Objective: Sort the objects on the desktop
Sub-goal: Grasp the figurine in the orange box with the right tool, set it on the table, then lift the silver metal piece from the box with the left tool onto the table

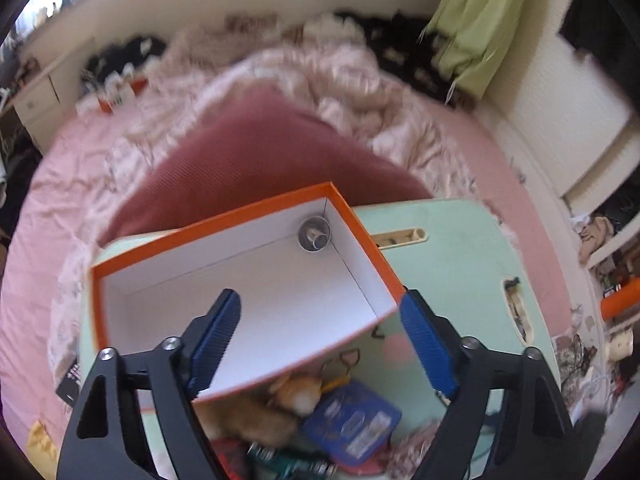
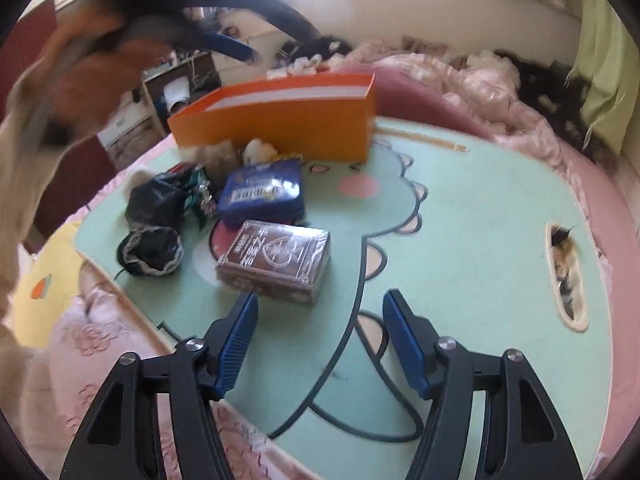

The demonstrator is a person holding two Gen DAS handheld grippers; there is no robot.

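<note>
An orange box (image 1: pixel 208 224) with a white inside stands on the mint-green lap table (image 1: pixel 452 264). In its far corner lies a small round metal thing (image 1: pixel 315 234). My left gripper (image 1: pixel 320 300) hovers open above the box's near right corner, holding nothing. Below it lie an orange plush toy (image 1: pixel 296 392) and a blue packet (image 1: pixel 352 420). In the right wrist view my right gripper (image 2: pixel 322 298) is open and empty over the table (image 2: pixel 460 200), just short of a brown card box (image 2: pixel 276 260). Behind that are the blue packet (image 2: pixel 262 192), plush toys (image 2: pixel 240 152) and the orange box (image 2: pixel 280 128).
A black lace-rimmed pouch (image 2: pixel 150 250), a black bag (image 2: pixel 156 200) and green wrappers (image 2: pixel 200 188) sit at the table's left. A blurred hand with the other gripper (image 2: pixel 228 46) is up at the left. The table stands on a pink bed with a dark pink pillow (image 1: pixel 256 152).
</note>
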